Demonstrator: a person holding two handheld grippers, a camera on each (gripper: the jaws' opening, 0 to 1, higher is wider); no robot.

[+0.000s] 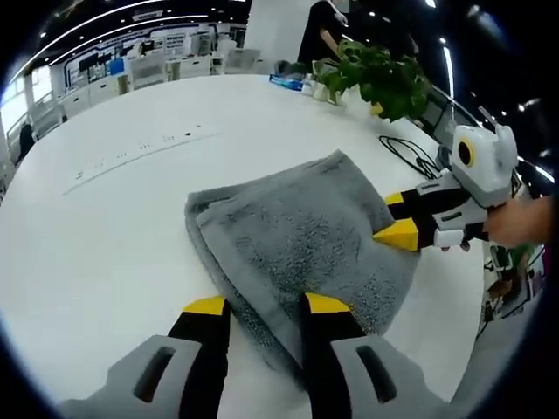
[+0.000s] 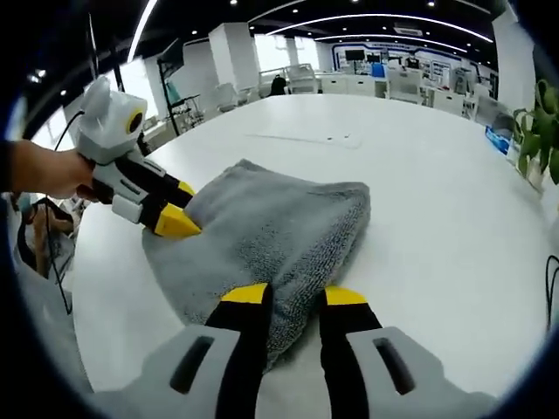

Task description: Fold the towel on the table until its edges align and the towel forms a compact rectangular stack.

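A grey towel [image 1: 297, 240] lies folded in a thick, roughly rectangular stack on the white table [image 1: 113, 236]. My left gripper [image 1: 265, 305] is at the towel's near edge, its yellow-tipped jaws apart with the towel's edge lying between them. From the right, my right gripper [image 1: 398, 217] reaches the opposite side of the towel, held by a hand. In the right gripper view, the towel [image 2: 271, 227] spreads ahead and my right gripper [image 2: 296, 296] straddles its near edge, jaws apart. The left gripper [image 2: 182, 208] touches the towel's far left corner there.
A potted green plant [image 1: 376, 78] and a blue-and-white packet [image 1: 286, 82] stand at the table's far edge. A black cable [image 1: 410, 155] lies near the right edge. Desks and chairs [image 2: 384, 83] fill the room behind.
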